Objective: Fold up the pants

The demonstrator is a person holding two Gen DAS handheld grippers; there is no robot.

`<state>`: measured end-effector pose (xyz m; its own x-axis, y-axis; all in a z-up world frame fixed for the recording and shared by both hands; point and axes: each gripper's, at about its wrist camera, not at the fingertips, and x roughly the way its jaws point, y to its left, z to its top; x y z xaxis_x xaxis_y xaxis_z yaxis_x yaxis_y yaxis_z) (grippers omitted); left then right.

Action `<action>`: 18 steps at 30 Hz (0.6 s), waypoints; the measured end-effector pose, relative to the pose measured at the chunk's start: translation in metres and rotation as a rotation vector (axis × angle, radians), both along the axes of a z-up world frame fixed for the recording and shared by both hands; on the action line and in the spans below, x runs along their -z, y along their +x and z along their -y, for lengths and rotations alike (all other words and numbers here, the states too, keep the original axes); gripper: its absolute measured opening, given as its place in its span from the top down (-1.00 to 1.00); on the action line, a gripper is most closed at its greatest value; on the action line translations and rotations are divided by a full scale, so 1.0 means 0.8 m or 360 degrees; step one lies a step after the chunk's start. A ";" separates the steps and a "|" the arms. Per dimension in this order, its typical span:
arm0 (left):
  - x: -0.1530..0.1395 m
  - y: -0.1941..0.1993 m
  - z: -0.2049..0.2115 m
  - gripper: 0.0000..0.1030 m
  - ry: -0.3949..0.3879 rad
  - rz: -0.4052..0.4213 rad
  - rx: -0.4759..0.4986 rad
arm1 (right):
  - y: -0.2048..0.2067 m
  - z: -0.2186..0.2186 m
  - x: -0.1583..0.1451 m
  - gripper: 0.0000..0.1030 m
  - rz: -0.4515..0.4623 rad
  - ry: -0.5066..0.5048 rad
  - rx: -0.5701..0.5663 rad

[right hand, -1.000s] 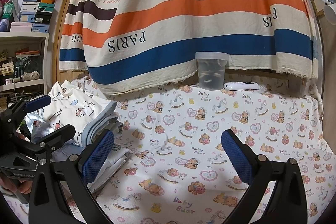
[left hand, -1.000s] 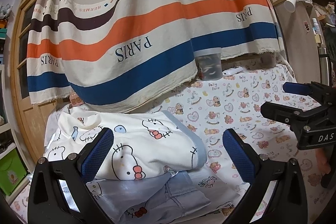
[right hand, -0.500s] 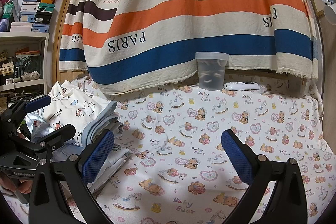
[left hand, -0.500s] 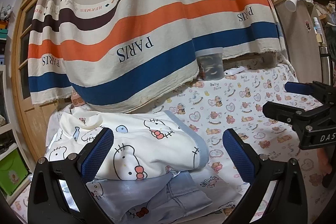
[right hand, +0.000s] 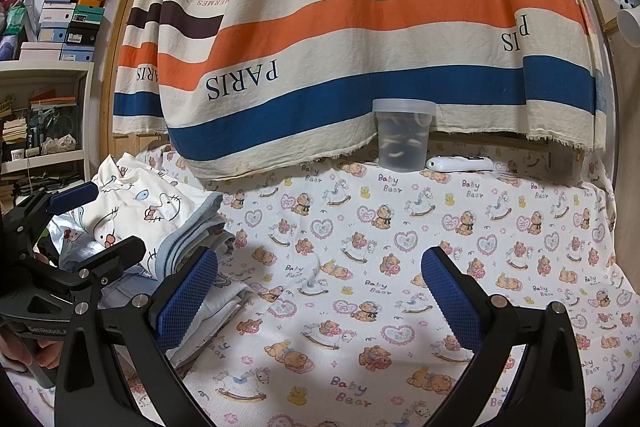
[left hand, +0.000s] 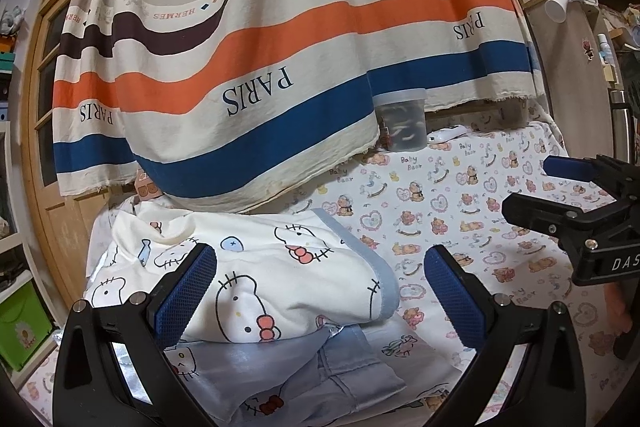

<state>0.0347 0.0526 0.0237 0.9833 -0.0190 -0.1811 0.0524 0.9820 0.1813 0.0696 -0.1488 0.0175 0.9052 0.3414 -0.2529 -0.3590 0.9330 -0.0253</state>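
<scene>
Folded white cartoon-cat pants with a pale blue waistband (left hand: 280,275) lie on top of a pile of folded clothes (left hand: 348,363) at the left of the bed; the pile also shows in the right wrist view (right hand: 160,219). My left gripper (left hand: 320,291) is open and empty, hovering over the pile. My right gripper (right hand: 318,295) is open and empty above the bare bear-print sheet (right hand: 400,267), to the right of the pile. Each gripper shows in the other's view: the right gripper at the right edge (left hand: 560,187), the left gripper at the left edge (right hand: 100,223).
A striped PARIS curtain (right hand: 360,27) hangs over the far edge of the bed. A clear plastic tub (right hand: 403,135) and a white remote (right hand: 460,163) stand at the back. Shelves with boxes (right hand: 44,67) are at the left, a wooden board (left hand: 568,87) at the right.
The left wrist view has shifted slightly; both grippers stay open and the clothes have not moved.
</scene>
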 end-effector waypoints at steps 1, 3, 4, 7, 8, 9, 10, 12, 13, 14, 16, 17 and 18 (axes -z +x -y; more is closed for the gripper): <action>0.000 0.000 -0.001 -1.00 -0.0003 0.0000 0.0002 | 0.000 0.000 0.000 -0.99 0.0000 0.0000 0.0000; 0.000 0.001 0.000 -0.99 0.0000 -0.0003 0.0001 | 0.000 0.000 0.000 -0.99 0.0000 -0.0001 -0.0001; 0.000 0.001 0.001 -0.99 0.0001 -0.0005 0.0000 | 0.000 0.000 0.000 -0.99 -0.0001 -0.0001 -0.0001; 0.001 0.001 0.002 -0.99 0.0002 -0.0009 -0.0001 | 0.000 0.000 0.000 -0.99 -0.0001 -0.0001 0.0000; 0.001 0.001 0.002 -0.99 0.0002 -0.0008 0.0000 | 0.000 0.000 0.000 -0.99 -0.0001 -0.0001 -0.0001; 0.001 0.000 0.002 -1.00 0.0001 -0.0007 0.0002 | 0.001 0.000 0.000 -0.99 -0.0001 0.0000 0.0000; 0.001 0.000 0.003 -1.00 0.0001 -0.0007 0.0005 | 0.000 0.000 0.000 -0.99 -0.0001 0.0000 0.0001; 0.002 -0.001 0.006 -0.99 0.0005 -0.0005 0.0000 | 0.001 0.000 0.000 -0.99 -0.0001 0.0000 -0.0002; 0.002 -0.001 0.005 -0.99 0.0004 -0.0007 0.0002 | 0.000 0.000 0.000 -0.99 -0.0001 -0.0001 -0.0001; 0.002 -0.001 0.006 -1.00 0.0004 -0.0008 0.0003 | 0.001 0.000 0.000 -0.99 -0.0001 0.0000 -0.0001; 0.002 -0.001 0.006 -0.99 0.0003 -0.0009 0.0001 | 0.000 0.000 0.000 -0.99 -0.0002 0.0000 -0.0002; 0.002 -0.001 0.006 -0.99 0.0002 -0.0011 0.0000 | 0.000 0.000 0.000 -0.99 -0.0002 -0.0001 -0.0002; 0.002 -0.001 0.006 -0.99 0.0001 -0.0011 -0.0001 | 0.001 0.000 0.000 -0.99 -0.0002 -0.0001 -0.0002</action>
